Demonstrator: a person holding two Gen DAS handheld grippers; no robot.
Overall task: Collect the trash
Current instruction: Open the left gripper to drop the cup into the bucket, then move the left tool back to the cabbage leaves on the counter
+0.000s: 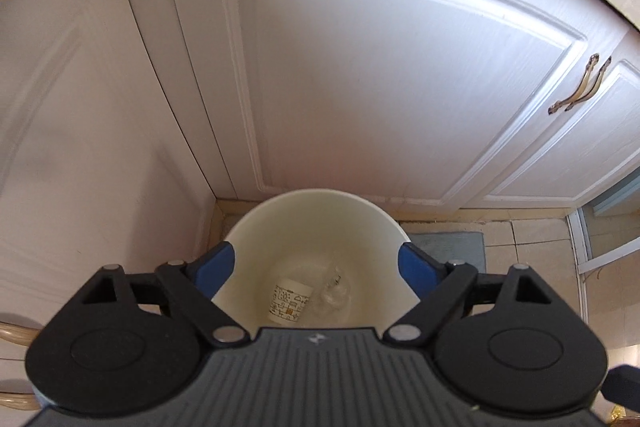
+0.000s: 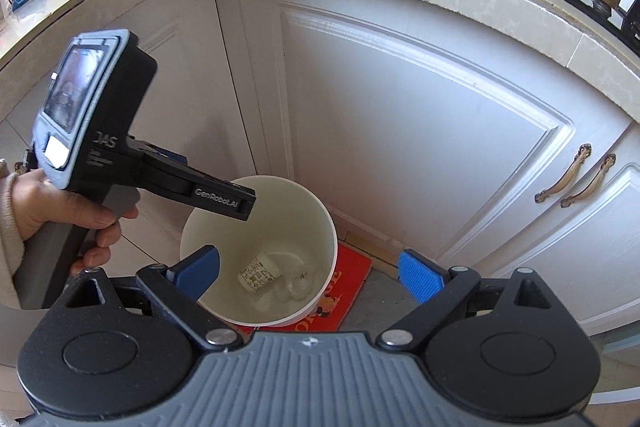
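The left gripper [image 2: 224, 199] reads "GenRobot.AI" and "DAS".

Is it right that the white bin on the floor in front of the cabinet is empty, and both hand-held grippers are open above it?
Not quite. The white bin is not empty: the left wrist view shows a small printed paper cup and clear plastic trash at its bottom. The rest holds: the left hand-held gripper and the right hand-held gripper are both open above it.
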